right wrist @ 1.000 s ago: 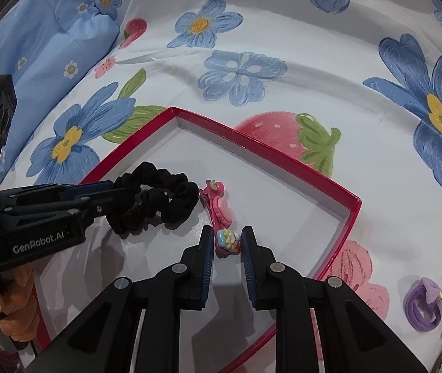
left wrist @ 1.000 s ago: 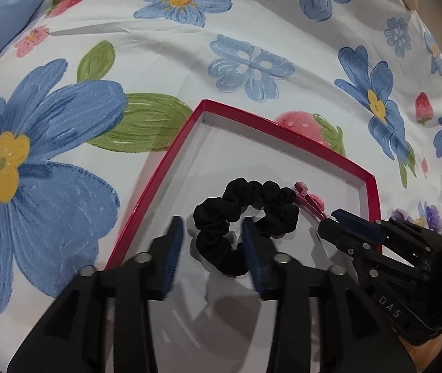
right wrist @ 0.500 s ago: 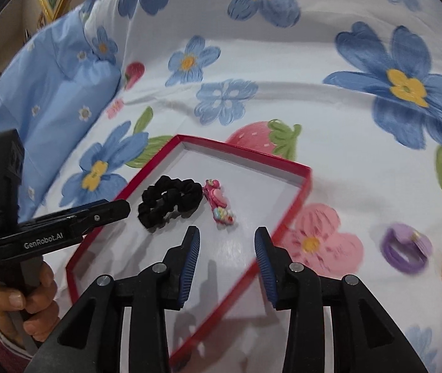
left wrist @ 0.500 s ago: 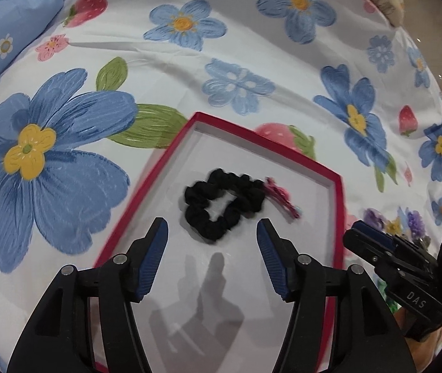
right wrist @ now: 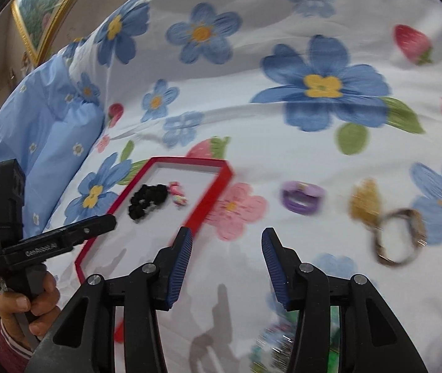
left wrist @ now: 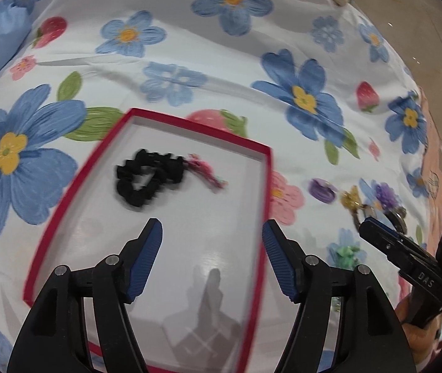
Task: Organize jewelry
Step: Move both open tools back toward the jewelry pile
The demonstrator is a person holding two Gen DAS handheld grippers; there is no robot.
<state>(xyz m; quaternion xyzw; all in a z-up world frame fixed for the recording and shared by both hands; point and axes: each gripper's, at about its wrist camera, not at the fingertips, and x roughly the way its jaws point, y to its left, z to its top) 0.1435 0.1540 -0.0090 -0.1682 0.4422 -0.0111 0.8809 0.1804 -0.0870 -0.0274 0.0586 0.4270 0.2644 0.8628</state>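
Fingers of the right gripper (right wrist: 226, 259) and left gripper (left wrist: 211, 253) stood wide and empty, so the purple ring-shaped hair tie (right wrist: 302, 198) at one o'clock of the shallow red-rimmed cardboard box (right wrist: 213, 197) wanted a low, centred approach.
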